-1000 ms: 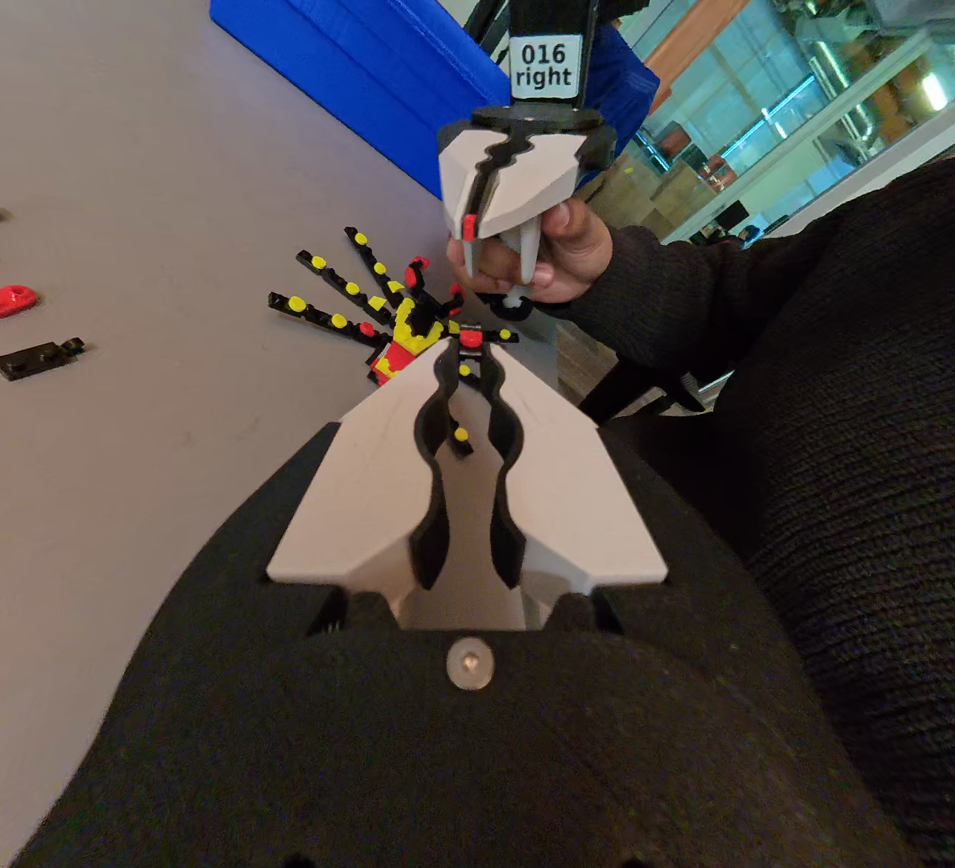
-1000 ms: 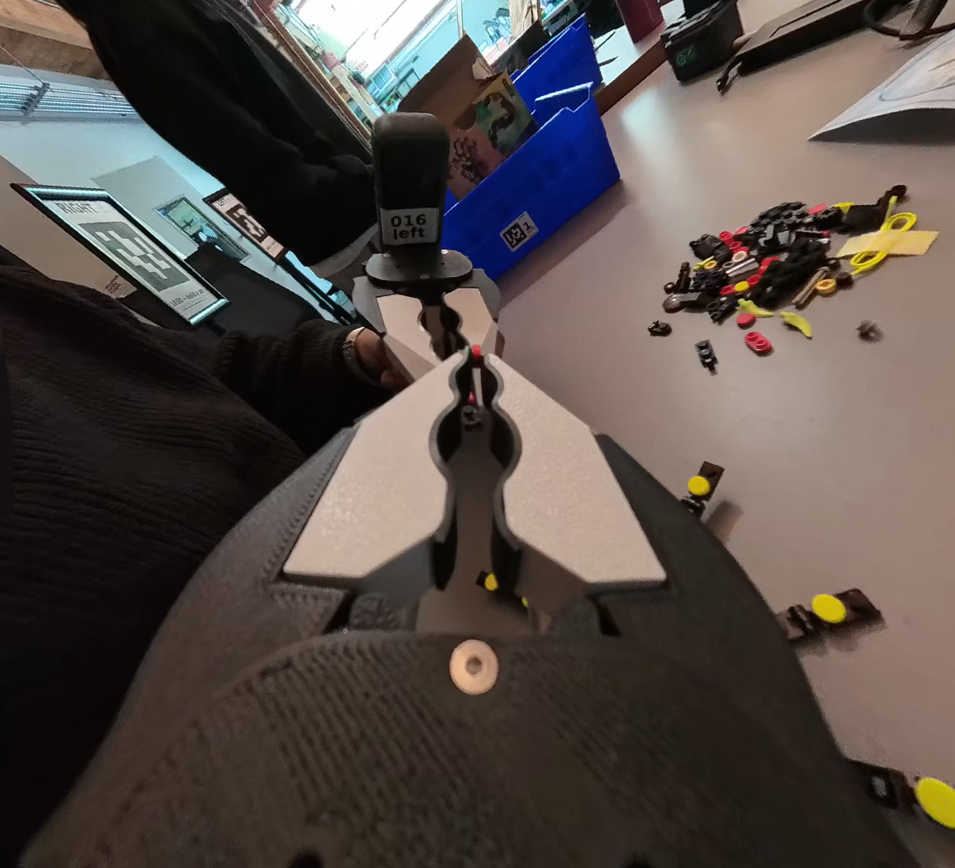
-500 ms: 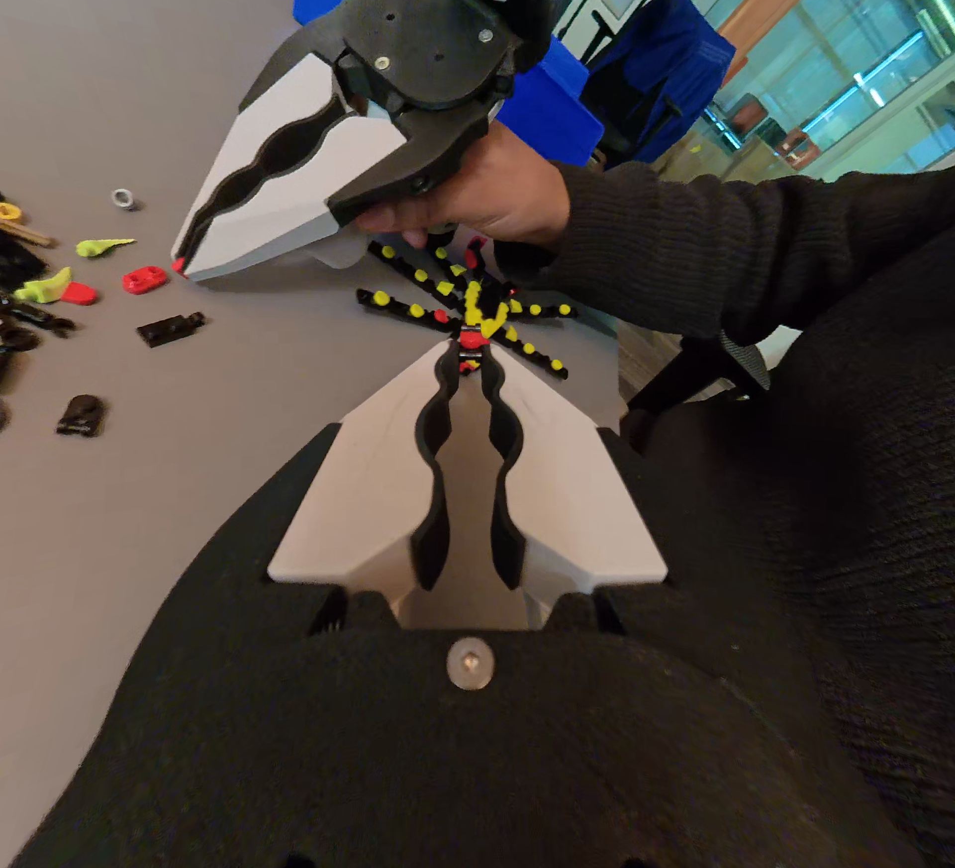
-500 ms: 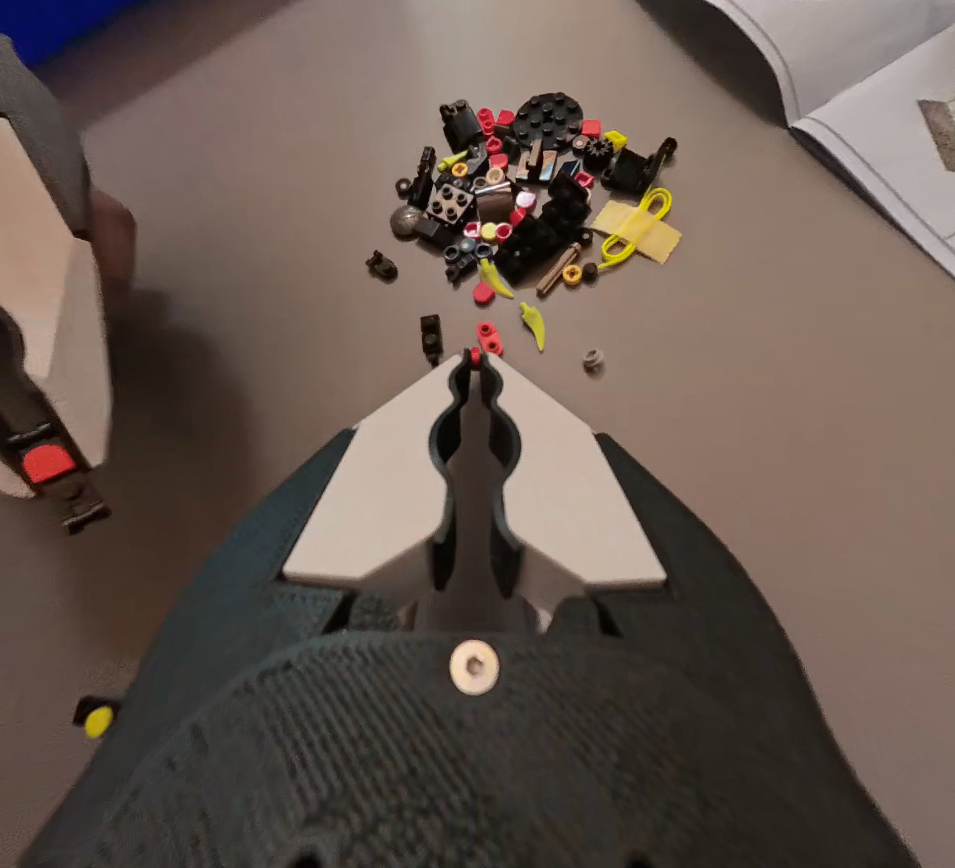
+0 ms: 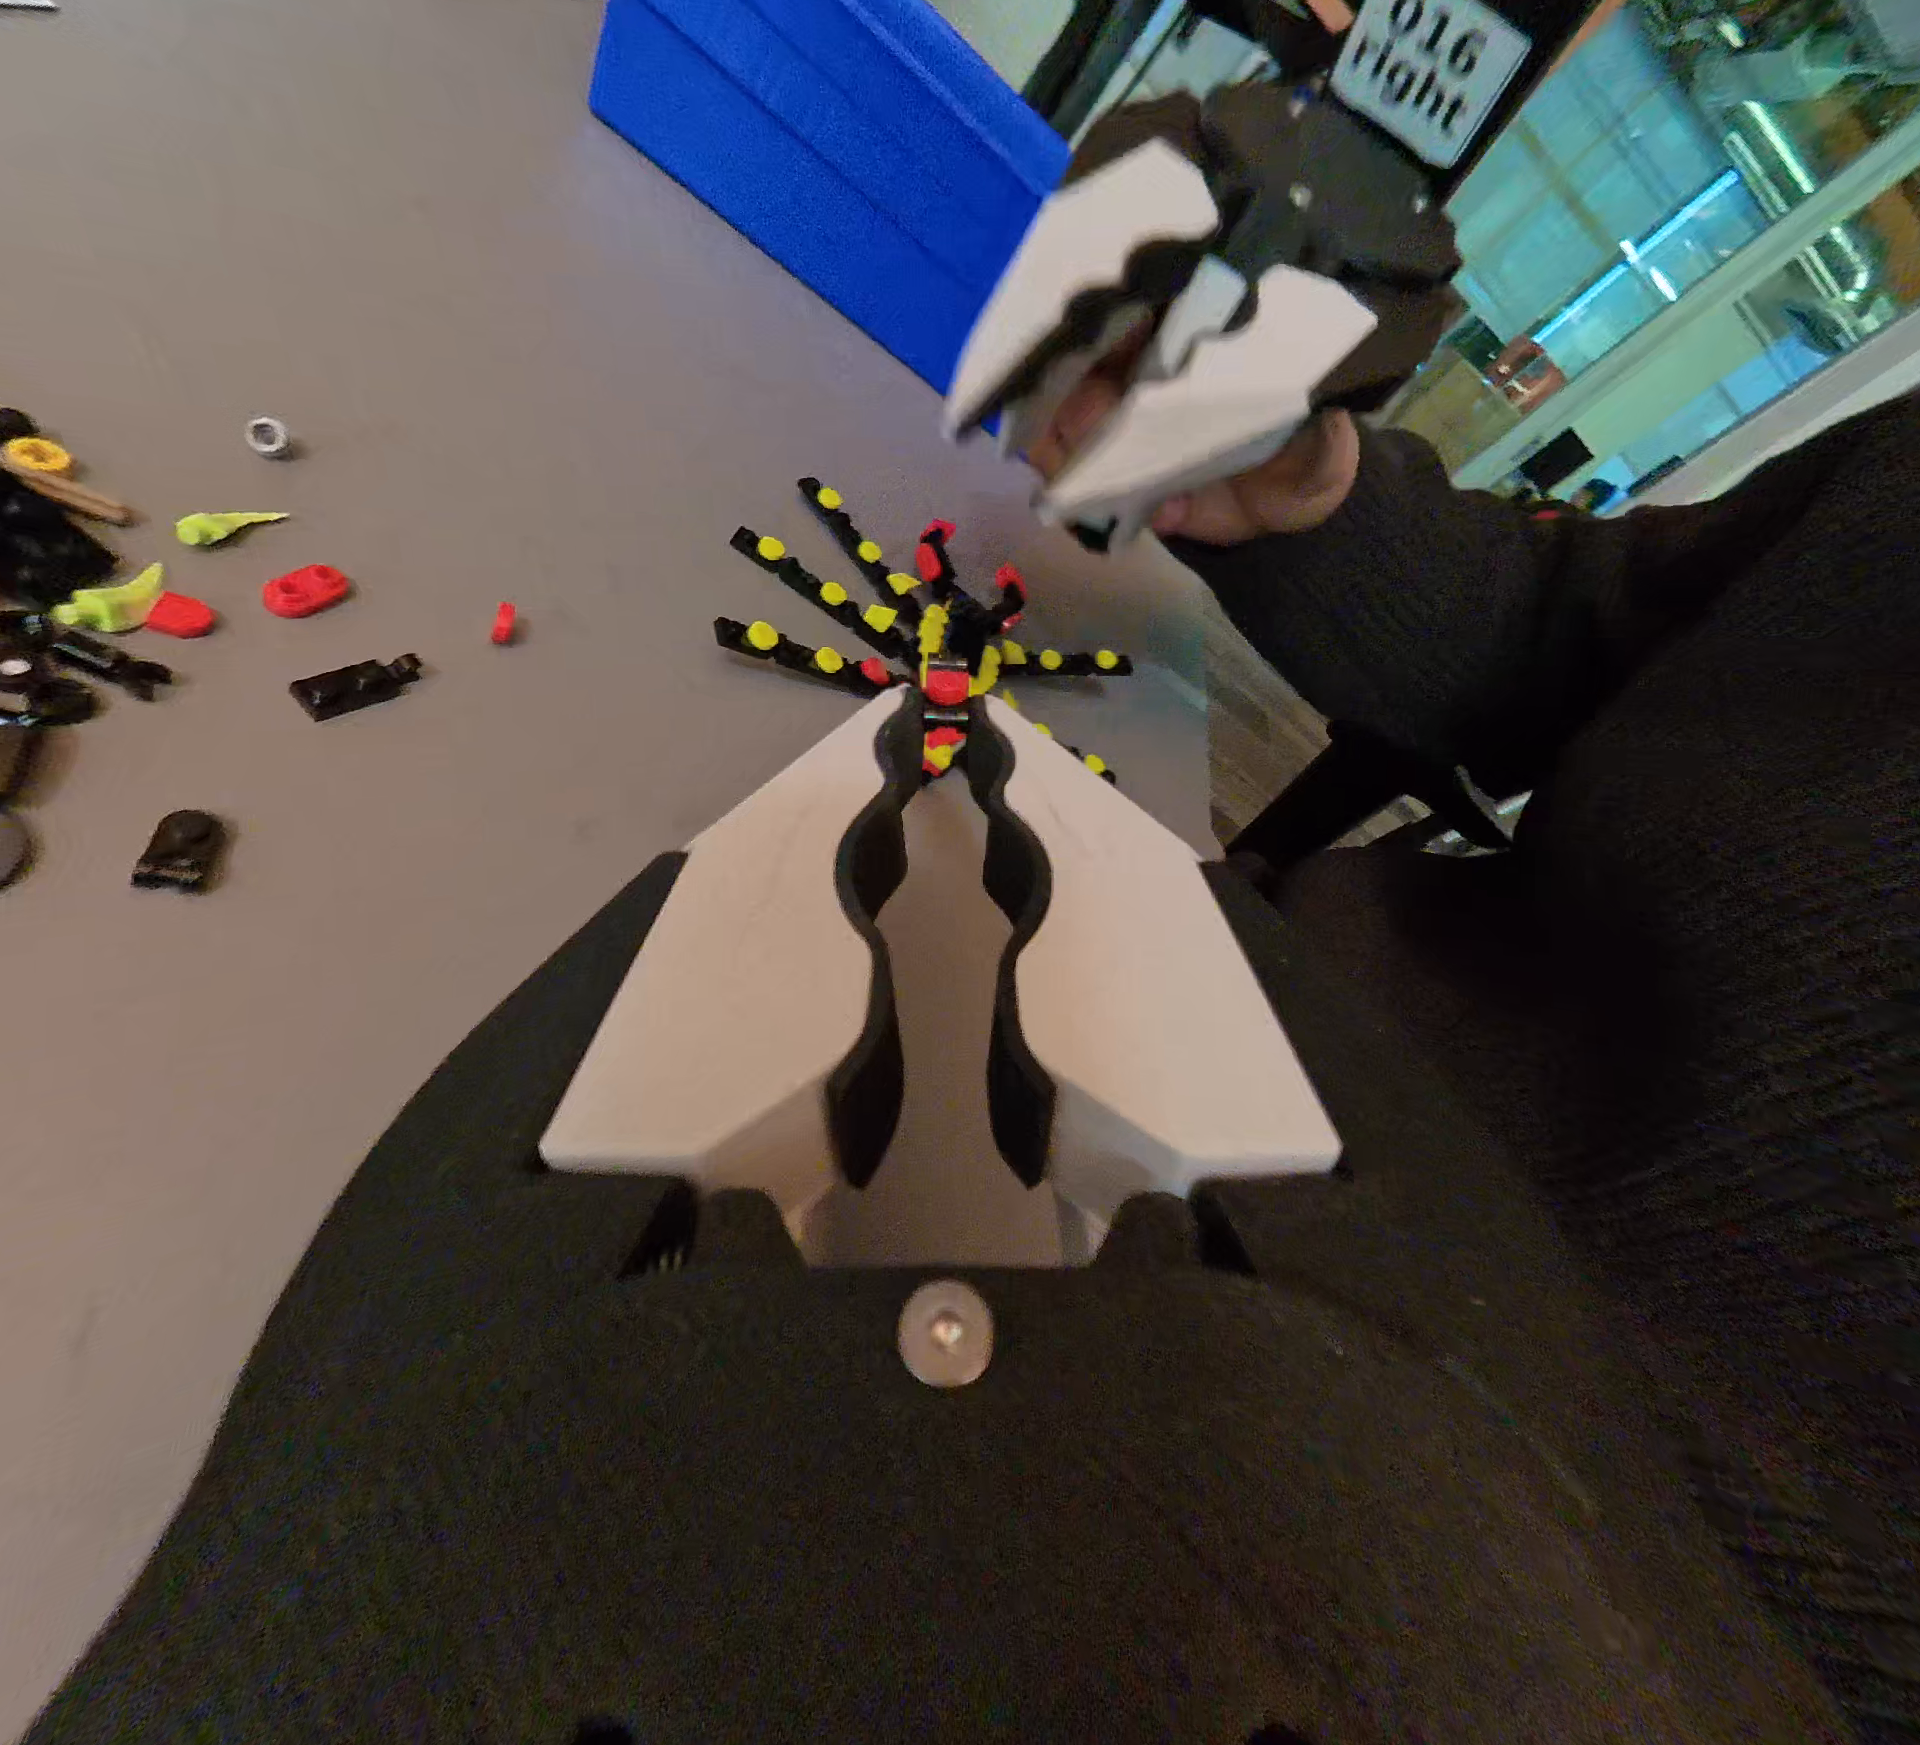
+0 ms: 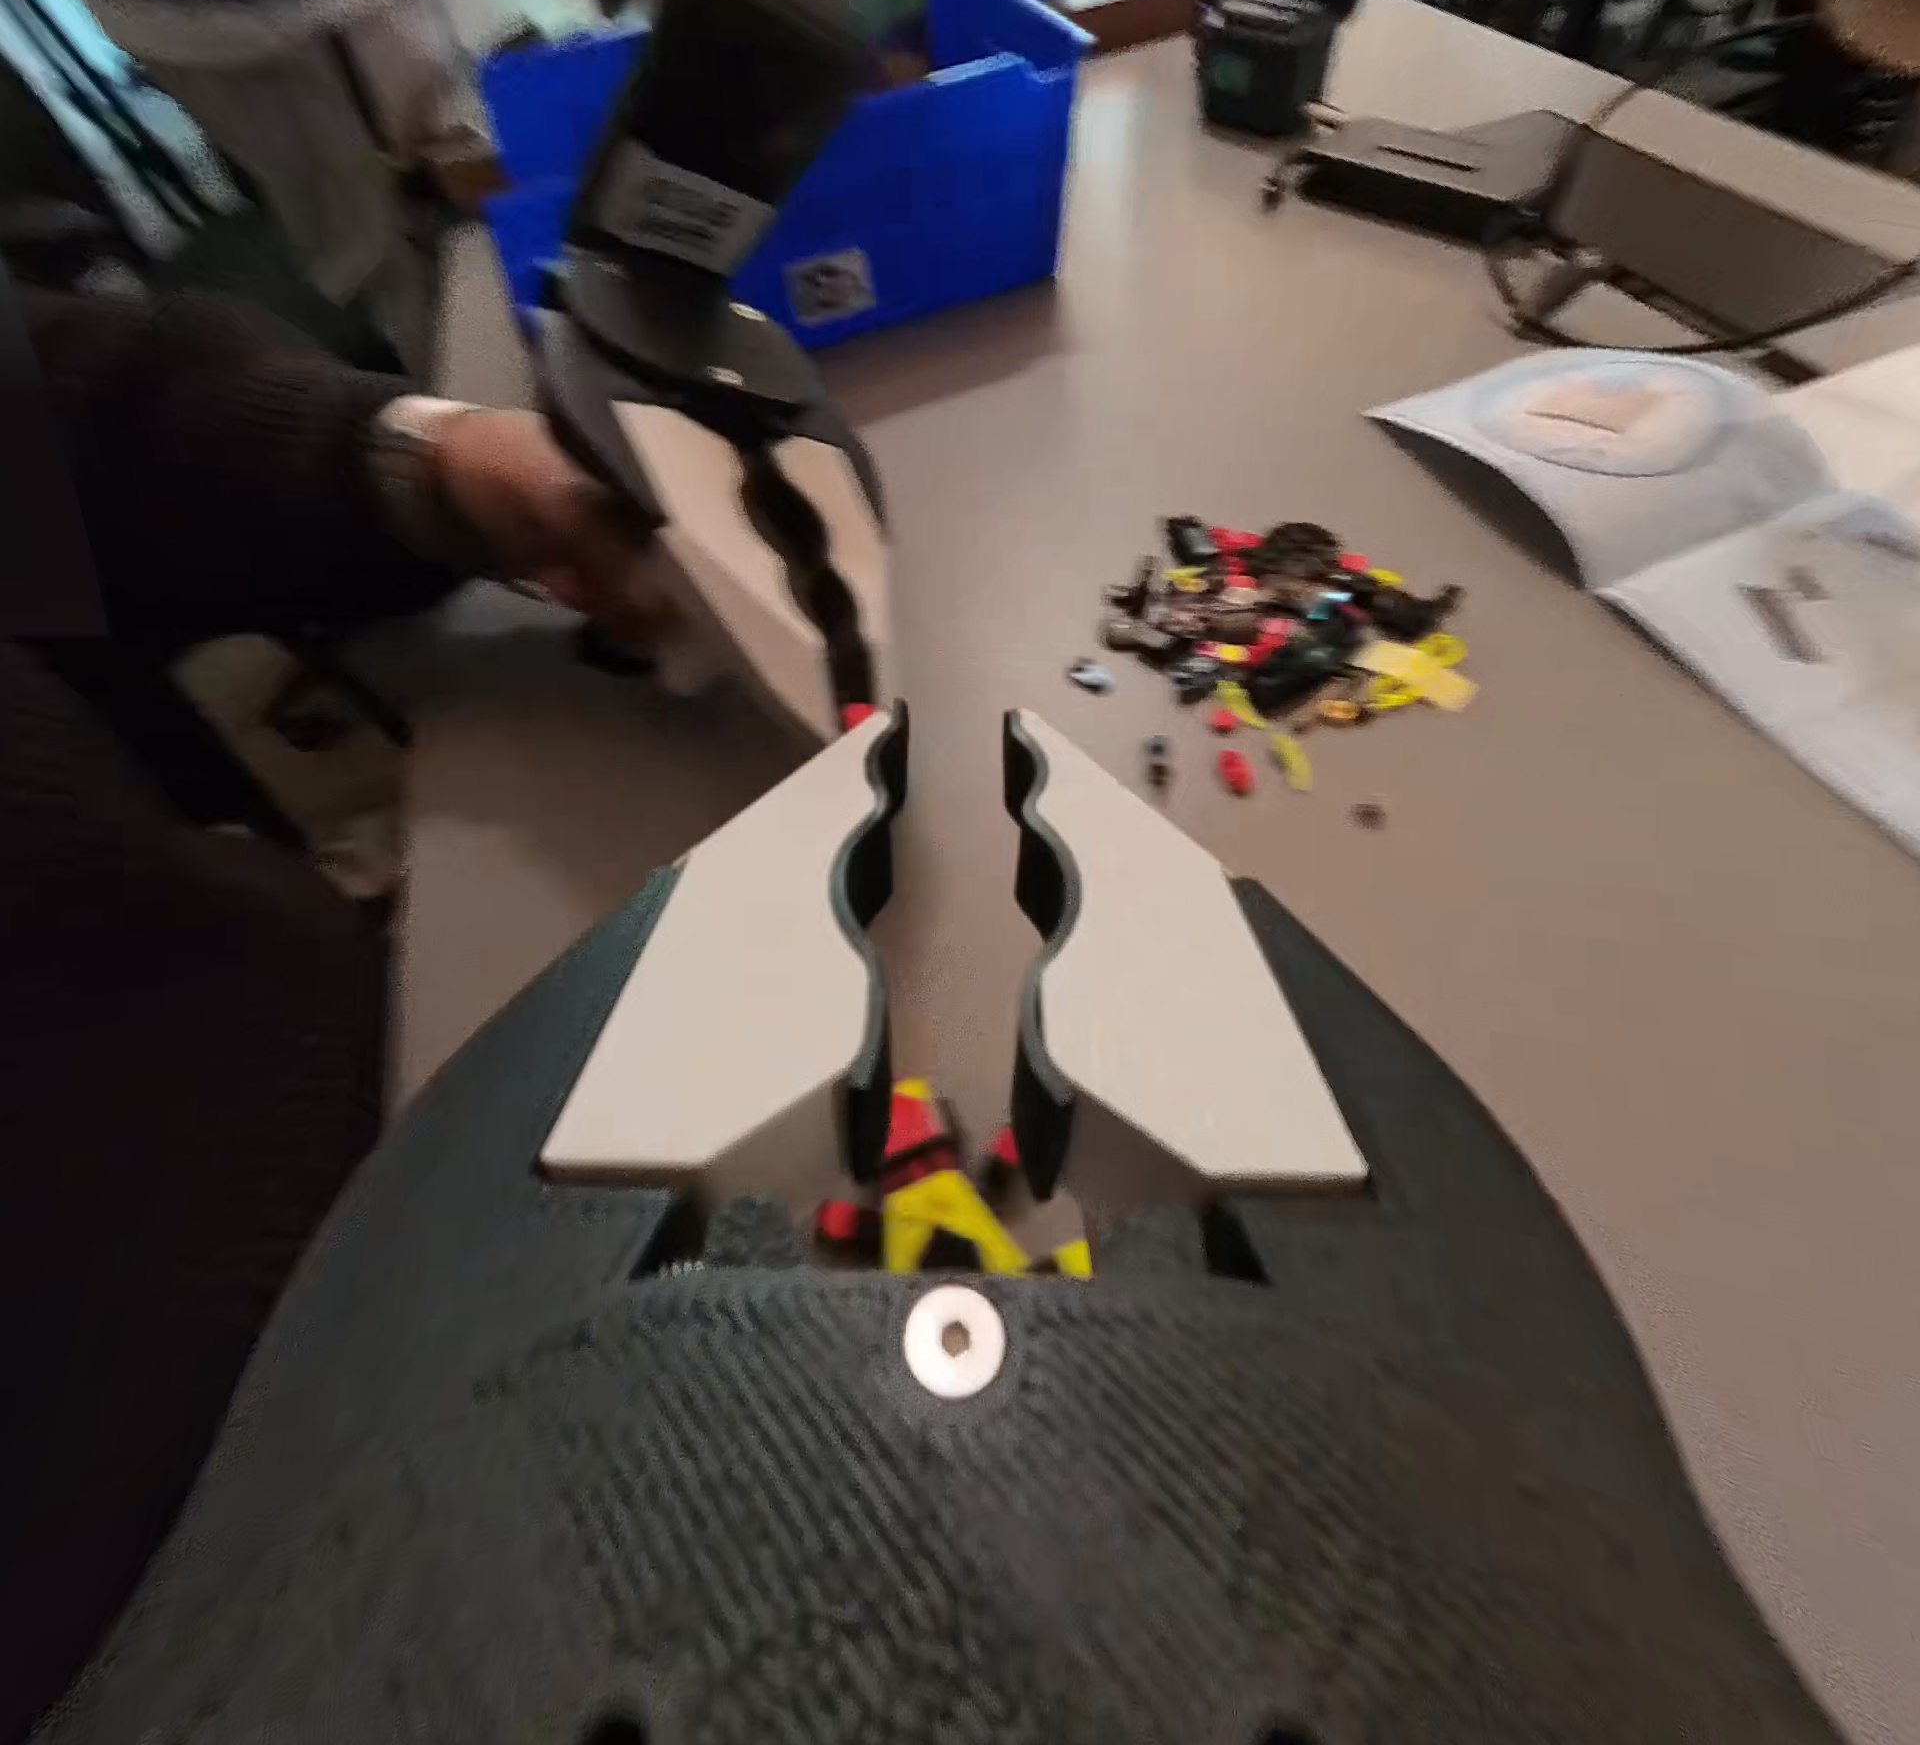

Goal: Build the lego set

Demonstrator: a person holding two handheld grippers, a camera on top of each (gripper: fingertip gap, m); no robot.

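Note:
A black brick spider model with yellow-studded legs and red bits rests on the grey table. My left gripper is shut on the model's red and black rear end. My right gripper is open and empty, and it hovers above and just right of the model. In the right wrist view my right gripper has its fingers apart, part of the model shows low between them, and the left gripper sits just left of its tips. A small red piece lies loose left of the model.
A pile of loose black, red and yellow pieces lies farther out on the table, with strays near it. A blue bin stands behind the model. An open booklet lies to the right. A person's dark sleeve is on the right. My right fingertips sit around 5 centimeters from my left ones.
My right gripper has swung from over the piece pile back above the model and has opened. The small red piece that it held now lies on the table. My left gripper keeps its hold.

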